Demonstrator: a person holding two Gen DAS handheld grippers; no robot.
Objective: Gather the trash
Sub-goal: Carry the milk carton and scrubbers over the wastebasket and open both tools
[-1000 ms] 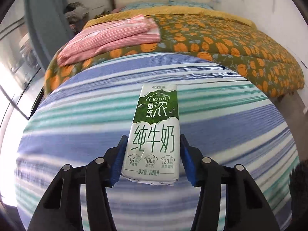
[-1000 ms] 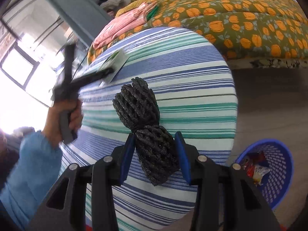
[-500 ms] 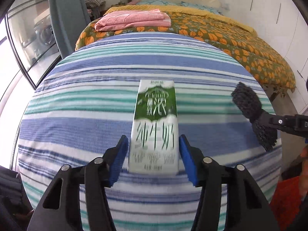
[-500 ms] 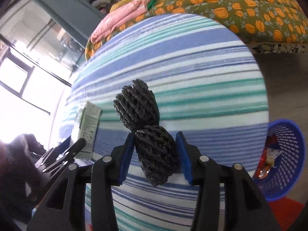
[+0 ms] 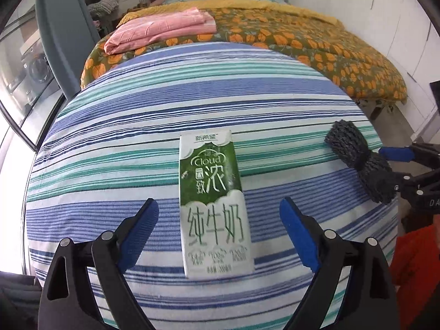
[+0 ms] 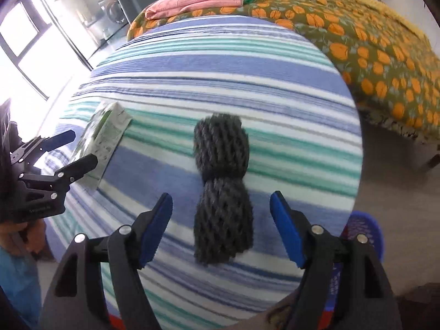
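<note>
A green and white milk carton [image 5: 213, 206] lies flat on the striped round table [image 5: 137, 126]. My left gripper [image 5: 219, 225] is open, its blue pads either side of the carton and apart from it. A black foam net [image 6: 222, 189] lies on the same table [image 6: 275, 88]. My right gripper [image 6: 221, 220] is open around the net without touching it. The net [image 5: 357, 162] and the right gripper show at the right of the left wrist view. The carton [image 6: 106, 140] and the left gripper [image 6: 74, 148] show at the left of the right wrist view.
A blue plastic basket [image 6: 365, 233] stands on the floor by the table's right edge, mostly hidden behind my right finger. A bed with an orange flowered cover [image 5: 316, 44] and folded pink cloth [image 5: 162, 29] lies beyond the table. Glass doors are at the left.
Both grippers were shut on their items and held them above the table. Now both have opened, and the carton and the net lie on the striped cloth.
</note>
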